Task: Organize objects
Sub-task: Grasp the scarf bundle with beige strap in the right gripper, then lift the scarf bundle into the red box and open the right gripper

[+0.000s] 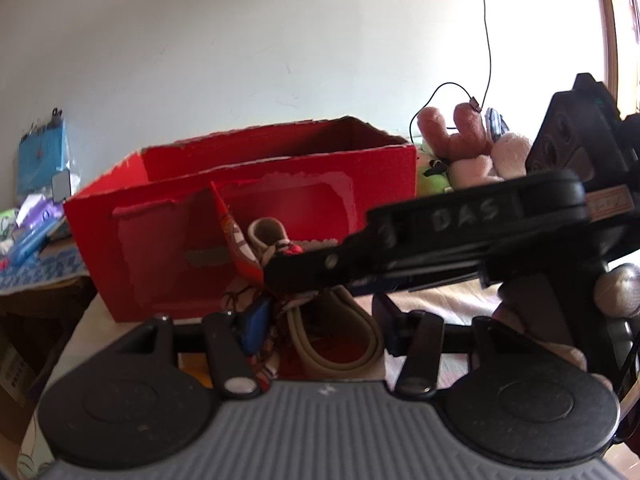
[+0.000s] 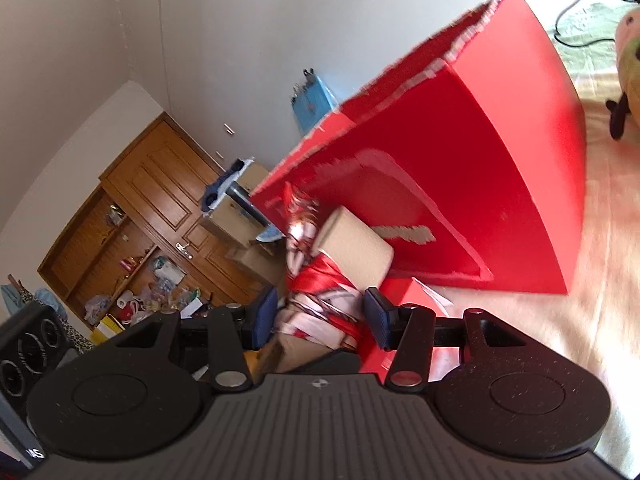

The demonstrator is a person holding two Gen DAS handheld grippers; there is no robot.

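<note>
A red cardboard box (image 1: 280,200) with an open top stands on the bed in front of me; it also shows tilted in the right wrist view (image 2: 480,184). A beige tube-shaped thing wrapped in red and white patterned cloth (image 1: 316,340) lies between my left gripper's (image 1: 320,324) open fingers. My right gripper (image 1: 460,236) reaches in from the right and crosses over it. In the right wrist view the same wrapped beige thing (image 2: 352,252) sits between the right gripper's (image 2: 320,316) fingers, which stand apart beside the cloth.
Plush toys (image 1: 468,148) lie behind the box at the right, with a black cable (image 1: 486,40) on the wall. Blue packets and clutter (image 1: 36,184) sit at the left. A wooden door (image 2: 168,208), shelves and a speaker (image 2: 24,348) show in the right wrist view.
</note>
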